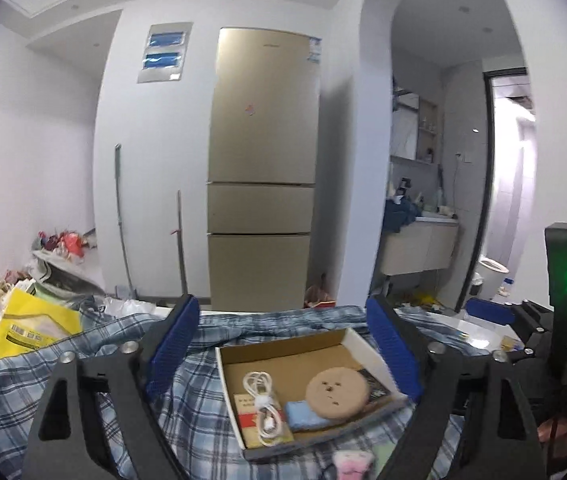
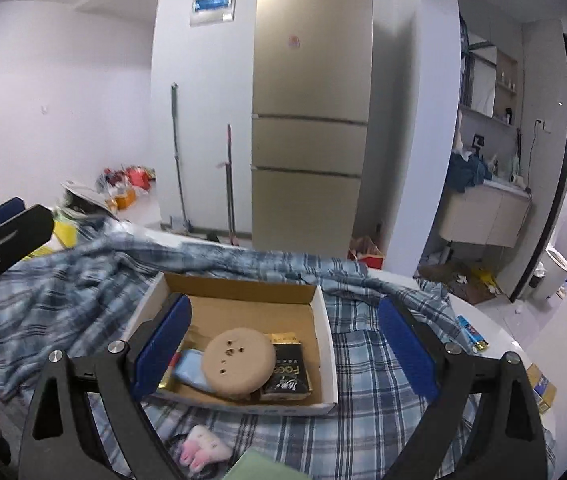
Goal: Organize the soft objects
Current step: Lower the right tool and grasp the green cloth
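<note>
1. Blue pads line both of your grippers. Your left gripper (image 1: 283, 354) is held level above the plaid cloth (image 1: 83, 360), jaws spread wide with nothing between them, looking over the cardboard box (image 1: 283, 346) toward the gold fridge (image 1: 261, 168).
2. Your right gripper (image 2: 283, 354) sits just to the right of the left one, tilted down toward the same cardboard box (image 2: 243, 286). It too is spread wide and holds nothing; its left pad overlaps the box's left wall in view and its right pad is outside the box over the cloth.
3. In the box, a round tan cushion (image 2: 238, 364) lies partly over a light blue folded cloth (image 2: 190, 368) and beside a black packet (image 2: 287, 372). The left view also shows a coiled white cable (image 1: 261, 402) on a red-and-tan card (image 1: 248, 412).
4. A small pink-and-white plush (image 2: 203, 448) lies on the plaid cloth just in front of the box, near both grippers and touched by neither.
5. The plush is blurred and cut by the lower frame edge in the left view, so you cannot tell its shape. A pale green item (image 2: 263, 468) at the bottom of the right view is cropped and unidentifiable. The right pad hides the blue cloth's left end.
6. A yellow bag (image 1: 33, 326) lies at the far left by other clutter too small to name.
</note>
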